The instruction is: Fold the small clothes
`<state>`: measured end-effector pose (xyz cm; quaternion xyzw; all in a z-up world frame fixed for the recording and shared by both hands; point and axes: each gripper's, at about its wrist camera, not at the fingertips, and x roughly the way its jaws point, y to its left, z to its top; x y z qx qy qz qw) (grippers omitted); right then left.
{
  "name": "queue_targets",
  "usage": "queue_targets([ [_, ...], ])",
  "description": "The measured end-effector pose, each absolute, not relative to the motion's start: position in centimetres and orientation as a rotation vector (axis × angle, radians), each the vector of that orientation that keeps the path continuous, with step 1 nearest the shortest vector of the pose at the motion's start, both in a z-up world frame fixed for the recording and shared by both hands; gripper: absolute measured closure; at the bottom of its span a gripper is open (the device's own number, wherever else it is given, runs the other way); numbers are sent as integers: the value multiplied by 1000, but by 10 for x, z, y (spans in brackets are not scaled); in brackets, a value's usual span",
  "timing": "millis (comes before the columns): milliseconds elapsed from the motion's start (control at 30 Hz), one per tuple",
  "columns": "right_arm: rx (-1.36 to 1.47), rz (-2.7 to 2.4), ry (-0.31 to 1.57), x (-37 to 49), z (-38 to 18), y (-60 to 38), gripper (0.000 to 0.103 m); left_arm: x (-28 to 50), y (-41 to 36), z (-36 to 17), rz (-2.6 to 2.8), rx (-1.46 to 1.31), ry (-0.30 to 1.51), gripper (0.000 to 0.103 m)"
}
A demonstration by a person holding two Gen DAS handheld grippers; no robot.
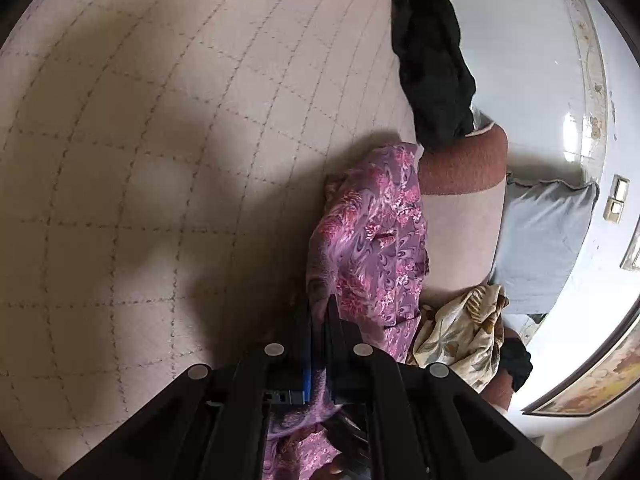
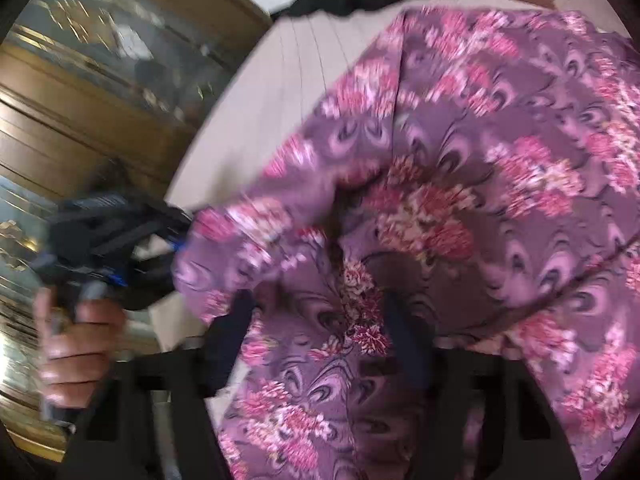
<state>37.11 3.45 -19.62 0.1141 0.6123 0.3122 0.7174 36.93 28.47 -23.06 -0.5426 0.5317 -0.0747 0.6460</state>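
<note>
Quilted beige bed [image 1: 140, 140] with a purple flowered cloth [image 1: 372, 240] on it.

We see our left gripper [image 1: 318, 320] with its fingers clamped together on one edge of the cloth. Our right gripper [image 2: 320, 320] has its fingers apart, and the cloth lies bunched between them and spreads beyond, though blur hides whether they press it. Black clothes [image 1: 432, 60] lie farther off.
</note>
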Motion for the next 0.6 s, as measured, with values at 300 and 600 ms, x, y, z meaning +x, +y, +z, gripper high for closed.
queue_targets([
  [300,273,680,1159,343,-87,-6,95,377,256,-179,-439,-1121,1076,95],
  [600,398,475,1134,295,-64,-140,95,385,221,-169,-388,-910,1122,56],
])
